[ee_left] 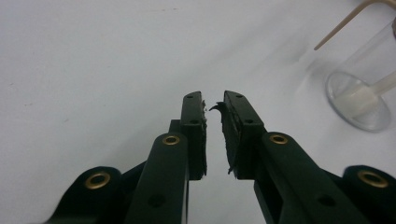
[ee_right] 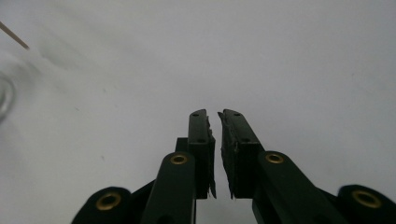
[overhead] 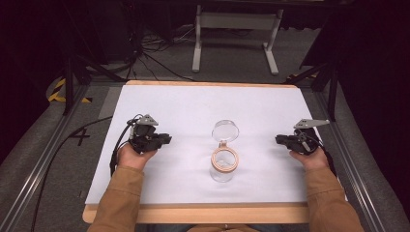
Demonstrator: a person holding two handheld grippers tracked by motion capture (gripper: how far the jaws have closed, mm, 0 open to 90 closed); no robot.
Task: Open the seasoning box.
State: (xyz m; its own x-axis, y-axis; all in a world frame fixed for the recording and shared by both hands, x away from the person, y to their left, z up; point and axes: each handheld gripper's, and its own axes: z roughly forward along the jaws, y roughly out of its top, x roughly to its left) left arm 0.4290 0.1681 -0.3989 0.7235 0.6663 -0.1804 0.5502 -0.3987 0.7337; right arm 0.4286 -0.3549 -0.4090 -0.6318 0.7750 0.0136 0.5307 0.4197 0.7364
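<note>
The left gripper (overhead: 167, 139) rests low over the white sheet (overhead: 179, 106) on the bench (overhead: 203, 213), held in the person's left hand (overhead: 134, 155). In the left gripper view its jaws stand nearly together, with a narrow gap between the worn pads and nothing in it. The right gripper (overhead: 279, 139), in the right hand (overhead: 309, 157), sits at the opposite side of the sheet, and its jaws point inward toward the middle. In the right gripper view they are likewise almost closed on a thin slit and hold nothing.

Between the two grippers, well apart from each, stands a clear glass jar (overhead: 224, 166) with a light wooden rim. Its round clear lid (overhead: 225, 130) is swung open on the far side and is joined to the jar at the rim. From the left gripper view the jar (ee_left: 359, 100) appears ahead and to the right of the jaws.
</note>
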